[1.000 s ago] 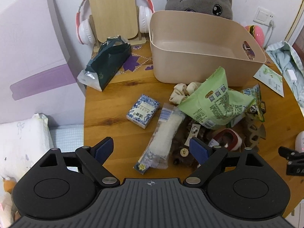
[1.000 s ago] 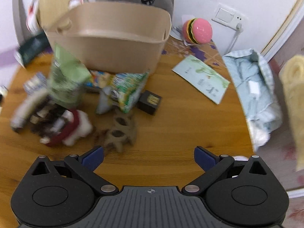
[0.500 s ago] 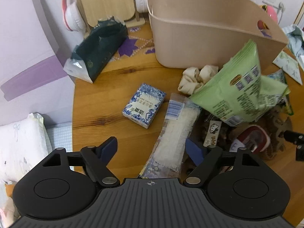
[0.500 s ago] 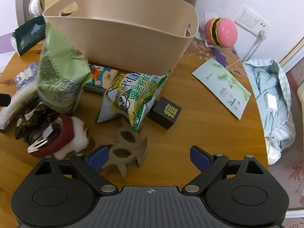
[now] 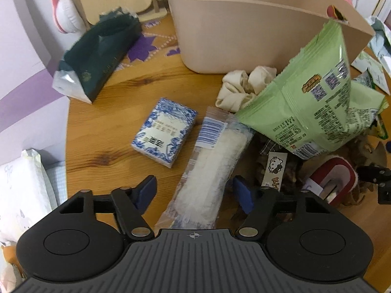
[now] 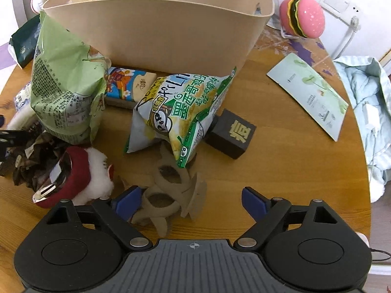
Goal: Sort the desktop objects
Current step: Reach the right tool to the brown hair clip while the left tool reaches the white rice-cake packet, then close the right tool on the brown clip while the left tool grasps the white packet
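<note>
Far left in the left wrist view, the round wooden table (image 5: 97,131) ends in a curved edge with a pillow (image 5: 22,188) below it and a lilac wall close behind. A dark green pouch (image 5: 97,51) lies near that edge, its long axis running from the near left up toward the headphones (image 5: 63,12). To its right a blue-and-white box (image 5: 165,131) lies flat with bare wood all around it. The left gripper (image 5: 194,193) is spread wide, and the near end of a long clear packet (image 5: 215,166) lies between its fingers without either one touching it; the packet's long axis runs away from the camera, tilted a little right, its barcode end toward the beige bin (image 5: 244,31). A cream scrunchie (image 5: 244,85) sits just beside that far end, and a light green snack bag (image 5: 312,105) leans against the bin.

In the right wrist view the bin (image 6: 171,31) stands at the back, a green-and-white chip bag (image 6: 180,114) before it, a black cube (image 6: 231,136) touching the bag's right side. The right gripper (image 6: 193,202) is also spread wide, over a tan hair claw (image 6: 168,190) that lies against its left finger. Right of the cube the wood is open up to a leaflet (image 6: 310,95) and a pale blue cloth (image 6: 366,112) at the rim
</note>
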A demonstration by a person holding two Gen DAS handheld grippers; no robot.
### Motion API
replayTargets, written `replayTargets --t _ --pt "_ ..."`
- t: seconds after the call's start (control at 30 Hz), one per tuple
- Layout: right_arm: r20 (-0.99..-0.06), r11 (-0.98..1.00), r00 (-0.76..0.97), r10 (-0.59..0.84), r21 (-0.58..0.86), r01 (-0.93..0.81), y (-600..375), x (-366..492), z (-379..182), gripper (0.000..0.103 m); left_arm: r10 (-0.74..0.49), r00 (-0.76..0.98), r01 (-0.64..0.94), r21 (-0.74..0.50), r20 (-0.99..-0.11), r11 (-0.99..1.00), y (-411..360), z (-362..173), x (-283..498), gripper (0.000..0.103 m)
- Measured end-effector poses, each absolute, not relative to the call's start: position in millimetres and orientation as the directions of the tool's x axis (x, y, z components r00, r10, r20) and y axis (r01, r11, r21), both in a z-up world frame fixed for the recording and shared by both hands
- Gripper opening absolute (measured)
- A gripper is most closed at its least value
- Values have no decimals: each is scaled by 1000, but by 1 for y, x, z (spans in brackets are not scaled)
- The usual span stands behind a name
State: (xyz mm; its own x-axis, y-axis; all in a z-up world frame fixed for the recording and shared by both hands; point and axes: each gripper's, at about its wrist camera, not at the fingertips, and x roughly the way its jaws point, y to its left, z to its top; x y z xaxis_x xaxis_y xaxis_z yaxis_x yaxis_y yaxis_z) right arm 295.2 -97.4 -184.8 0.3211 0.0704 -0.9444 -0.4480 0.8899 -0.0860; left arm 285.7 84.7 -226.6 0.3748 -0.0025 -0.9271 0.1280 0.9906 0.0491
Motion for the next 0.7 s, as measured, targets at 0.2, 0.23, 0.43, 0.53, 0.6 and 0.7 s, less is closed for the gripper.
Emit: replayTargets --t 0.2,0.23,0.43,0.53,0.6,0.7 --pt "-971 923 215 102 12 -384 -110 303 -201 58 -9 353 152 48 -936 987 75 -236 292 48" --pt "-970 923 218 105 13 -383 -112 303 -200 56 -16 357 156 42 -934 987 74 -236 291 44" --pt "-964 924 224 141 47 -379 -117 302 -197 48 -19 365 155 41 -931 987 72 -236 291 38" --pt "-959 927 231 162 68 -368 -122 296 -195 45 -20 365 149 37 -931 988 73 -234 287 35" --pt "-957 924 233 172 75 -374 -124 295 -192 43 -25 357 143 28 -934 989 74 -232 284 34" --pt "-957 921 213 199 108 -375 -128 294 -189 43 -39 354 136 10 -934 991 77 -228 278 30"
